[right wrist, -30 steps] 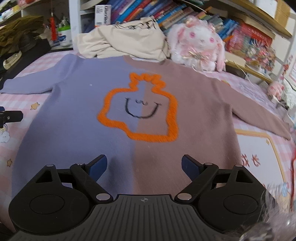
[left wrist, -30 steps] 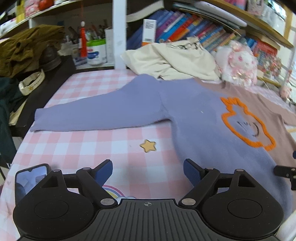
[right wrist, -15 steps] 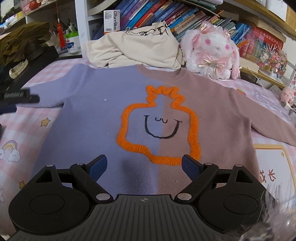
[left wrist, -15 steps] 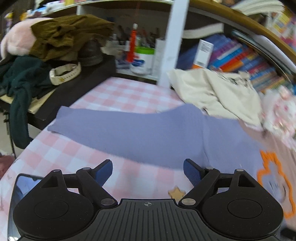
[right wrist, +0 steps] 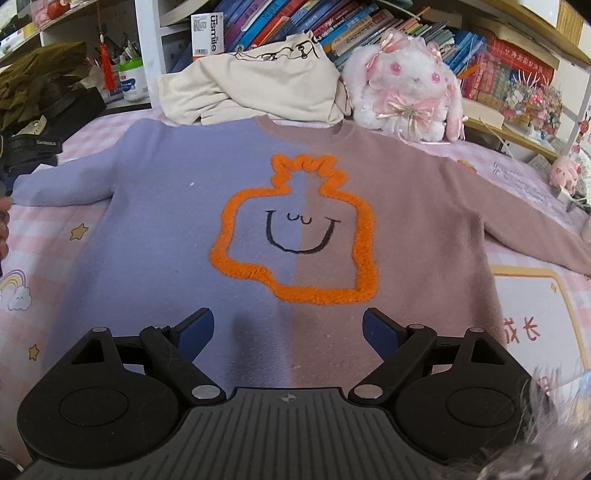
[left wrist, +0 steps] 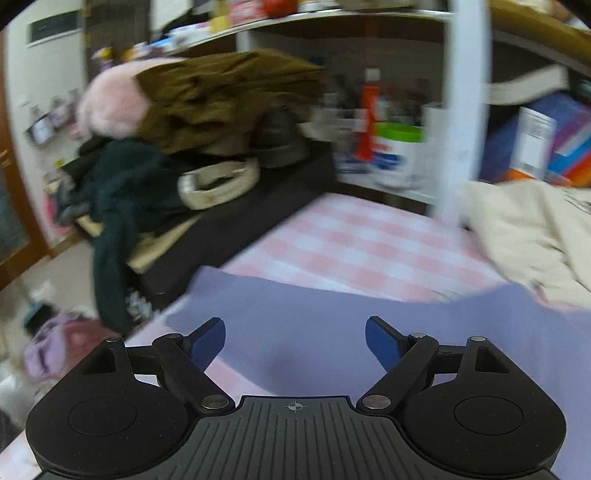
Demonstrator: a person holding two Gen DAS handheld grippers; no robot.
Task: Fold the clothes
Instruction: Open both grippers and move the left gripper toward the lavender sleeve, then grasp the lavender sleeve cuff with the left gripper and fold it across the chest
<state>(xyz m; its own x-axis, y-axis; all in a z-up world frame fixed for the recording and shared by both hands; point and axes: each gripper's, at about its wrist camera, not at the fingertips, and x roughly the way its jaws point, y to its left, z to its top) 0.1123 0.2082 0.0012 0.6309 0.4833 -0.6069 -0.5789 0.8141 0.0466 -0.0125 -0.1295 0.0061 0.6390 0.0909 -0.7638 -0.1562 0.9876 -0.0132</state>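
Right wrist view looks down the length of a sweater (right wrist: 295, 206) spread flat, front up, on a bed covered with a pink checked sheet (right wrist: 40, 258). Its one half is lavender, the other mauve, with an orange fuzzy outline (right wrist: 295, 236) and a black smile across the chest. The collar lies toward the far edge of the bed, touching a crumpled cream garment (right wrist: 255, 88); a white and pink plush rabbit (right wrist: 410, 88) sits just beside that, at the far edge under a shelf of books (right wrist: 369, 26). Both sleeves stretch out toward the side edges. The right gripper (right wrist: 288, 328) hangs over the hem at the near edge, its jaws wide apart and holding nothing.

Left wrist view, blurred, shows the left gripper (left wrist: 295, 338) above the lavender sleeve (left wrist: 332, 317) near the bed's left edge, its jaws likewise wide apart with only cloth beneath them. Whether the fingertips touch the sleeve cannot be told. Beyond the edge stands a dark stand piled with an olive garment (left wrist: 221, 92), a dark green one (left wrist: 118, 192) and a pale strap (left wrist: 218, 181).
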